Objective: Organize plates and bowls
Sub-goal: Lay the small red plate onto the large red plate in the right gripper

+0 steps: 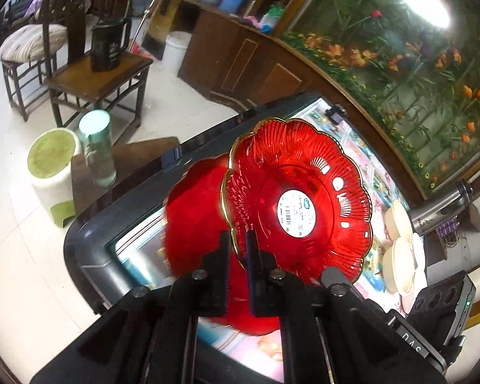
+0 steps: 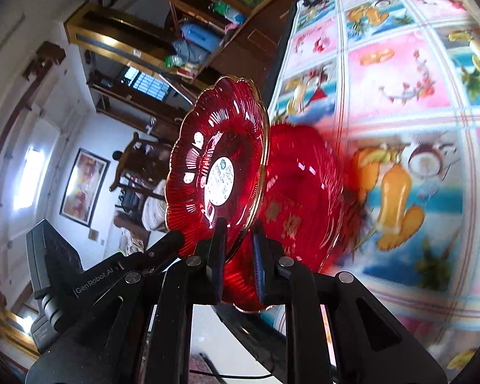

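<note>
My left gripper (image 1: 238,240) is shut on the gold rim of a red scalloped glass plate (image 1: 304,172) with a white round sticker, held tilted on edge above the table. A second red plate (image 1: 195,211) lies behind it, blurred. In the right wrist view my right gripper (image 2: 240,230) pinches the rim of the red plate with the sticker (image 2: 217,160), also held on edge; another red plate (image 2: 304,192) lies blurred beneath it on the table. Cream bowls (image 1: 400,249) sit at the table's right side.
The table has a dark frame (image 1: 89,240) and a fruit-pattern cloth (image 2: 400,80). A wooden chair (image 1: 105,76) with a dark jug, a green stool (image 1: 51,160) and a bottle (image 1: 96,147) stand on the floor to the left. A steel flask (image 1: 441,211) lies at right.
</note>
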`<state>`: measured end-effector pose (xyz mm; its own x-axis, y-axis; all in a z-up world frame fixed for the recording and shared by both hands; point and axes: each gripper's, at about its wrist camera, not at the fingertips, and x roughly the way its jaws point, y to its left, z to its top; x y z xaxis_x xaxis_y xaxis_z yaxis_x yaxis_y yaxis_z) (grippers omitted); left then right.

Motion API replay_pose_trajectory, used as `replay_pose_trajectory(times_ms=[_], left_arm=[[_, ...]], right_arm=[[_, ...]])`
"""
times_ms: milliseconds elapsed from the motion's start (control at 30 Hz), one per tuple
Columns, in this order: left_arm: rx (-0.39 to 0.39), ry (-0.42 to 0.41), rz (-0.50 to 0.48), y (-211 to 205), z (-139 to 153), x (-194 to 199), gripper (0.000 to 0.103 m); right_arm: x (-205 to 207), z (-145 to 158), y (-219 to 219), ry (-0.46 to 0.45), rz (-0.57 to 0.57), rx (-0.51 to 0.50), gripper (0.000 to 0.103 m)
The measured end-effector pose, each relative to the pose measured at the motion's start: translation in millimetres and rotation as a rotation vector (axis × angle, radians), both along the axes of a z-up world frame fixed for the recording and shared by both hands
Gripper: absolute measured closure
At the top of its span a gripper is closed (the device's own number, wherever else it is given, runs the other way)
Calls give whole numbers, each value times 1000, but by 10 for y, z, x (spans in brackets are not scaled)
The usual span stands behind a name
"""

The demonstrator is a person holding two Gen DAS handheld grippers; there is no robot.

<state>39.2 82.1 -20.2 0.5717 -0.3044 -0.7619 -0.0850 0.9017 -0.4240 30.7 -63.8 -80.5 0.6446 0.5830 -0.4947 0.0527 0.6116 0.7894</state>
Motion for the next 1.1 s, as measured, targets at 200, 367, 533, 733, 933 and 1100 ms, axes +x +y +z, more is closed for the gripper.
replay_pose_trajectory(times_ms=[200,367,533,733,933,1100], left_arm=[[3,44,15,113,-175,-20,96],[6,68,13,160,-280,-19,95],[15,83,7,151,-343,-9,95],[21,95,0,140,-378,-5,93],[18,98,-4,132,-369,-7,92],[18,105,-2,118,-366,-7,91]], right_arm=[[38,-164,159,44,26,-23,89],[97,-267,198,73,31,-35,89],[149,-338,198,97,31,-33,89],[177,-348,173,90,22,-39,89],[199,-365,139,91,21,-31,89],[219,-370,127,106,27,-30,89]])
